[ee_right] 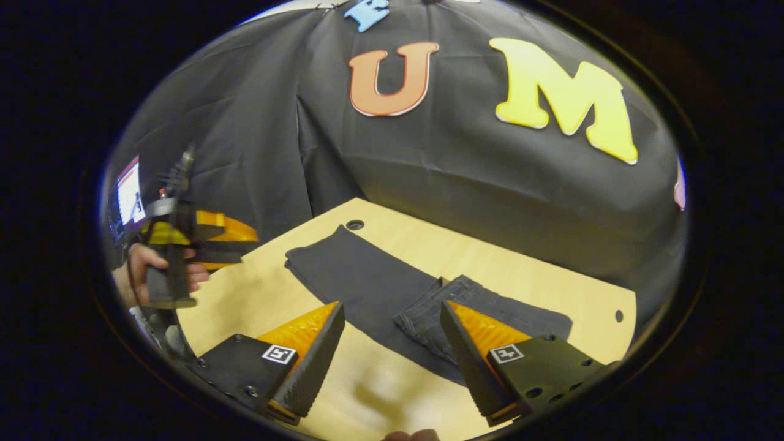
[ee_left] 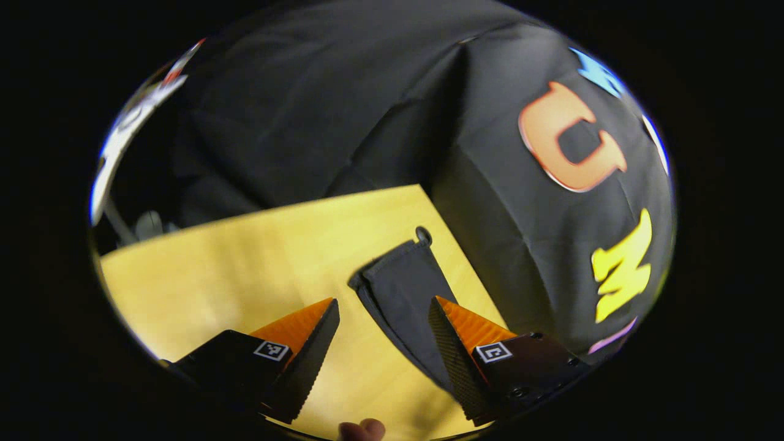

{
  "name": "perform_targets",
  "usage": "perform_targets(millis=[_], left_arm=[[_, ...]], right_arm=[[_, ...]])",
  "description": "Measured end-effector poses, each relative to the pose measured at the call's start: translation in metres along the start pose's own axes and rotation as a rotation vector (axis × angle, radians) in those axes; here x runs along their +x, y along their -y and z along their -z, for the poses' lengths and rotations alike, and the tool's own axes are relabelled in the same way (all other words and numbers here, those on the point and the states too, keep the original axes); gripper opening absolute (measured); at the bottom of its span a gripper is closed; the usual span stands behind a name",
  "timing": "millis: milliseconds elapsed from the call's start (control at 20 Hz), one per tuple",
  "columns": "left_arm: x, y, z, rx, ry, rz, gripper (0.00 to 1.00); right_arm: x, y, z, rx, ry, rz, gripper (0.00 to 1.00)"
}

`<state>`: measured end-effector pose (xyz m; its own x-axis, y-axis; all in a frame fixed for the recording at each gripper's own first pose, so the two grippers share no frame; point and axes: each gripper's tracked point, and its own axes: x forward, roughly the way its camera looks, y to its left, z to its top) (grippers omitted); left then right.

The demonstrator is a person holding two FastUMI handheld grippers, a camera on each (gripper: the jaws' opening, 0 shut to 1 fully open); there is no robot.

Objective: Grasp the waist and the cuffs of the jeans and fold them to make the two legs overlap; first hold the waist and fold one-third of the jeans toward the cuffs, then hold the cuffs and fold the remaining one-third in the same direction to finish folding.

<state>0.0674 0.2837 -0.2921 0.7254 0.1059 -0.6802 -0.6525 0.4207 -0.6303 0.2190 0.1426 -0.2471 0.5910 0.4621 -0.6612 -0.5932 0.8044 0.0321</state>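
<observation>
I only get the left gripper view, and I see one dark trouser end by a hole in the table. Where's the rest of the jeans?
Observer: In the right gripper view the jeans stretch across the table, with a bunched, wrinkled part near the middle.
Operator: Is the other gripper grabbing them?
Observer: No. The right gripper is open and gripping nothing.
Operator: And where's mine?
Observer: The left gripper is held by a hand off to the side, by the table's edge, not touching the denim.
</observation>
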Motion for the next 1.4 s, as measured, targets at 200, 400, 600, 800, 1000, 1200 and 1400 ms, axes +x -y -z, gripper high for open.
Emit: perform_targets(millis=[200, 400, 600, 800, 1000, 1200, 1400], left_arm=[[0.024, 0.008, 0.005, -0.205, -0.110, -0.036, 0.95], [0.029, -0.005, -0.008, -0.312, -0.162, -0.133, 0.95], [0.031, -0.007, -0.021, -0.378, -0.180, -0.186, 0.95], [0.045, -0.005, -0.024, -0.426, -0.174, -0.207, 0.95], [0.052, -0.012, -0.011, -0.346, -0.202, -0.273, 0.90], [0.066, -0.003, -0.008, -0.455, -0.153, -0.191, 0.26], [0.061, 0.012, -0.010, -0.428, -0.129, -0.109, 0.10]], right_arm=[[-0.045, 0.034, 0.027, 0.030, -0.053, 0.073, 0.98], [-0.072, 0.072, 0.055, 0.106, -0.093, 0.167, 0.99], [-0.093, 0.110, 0.072, 0.222, -0.110, 0.259, 0.99], [-0.099, 0.129, 0.087, 0.266, -0.133, 0.295, 0.98], [-0.100, 0.134, 0.093, 0.283, -0.137, 0.296, 0.98], [-0.104, 0.137, 0.108, 0.322, -0.161, 0.305, 0.98], [-0.120, 0.146, 0.116, 0.315, -0.159, 0.332, 0.98]])
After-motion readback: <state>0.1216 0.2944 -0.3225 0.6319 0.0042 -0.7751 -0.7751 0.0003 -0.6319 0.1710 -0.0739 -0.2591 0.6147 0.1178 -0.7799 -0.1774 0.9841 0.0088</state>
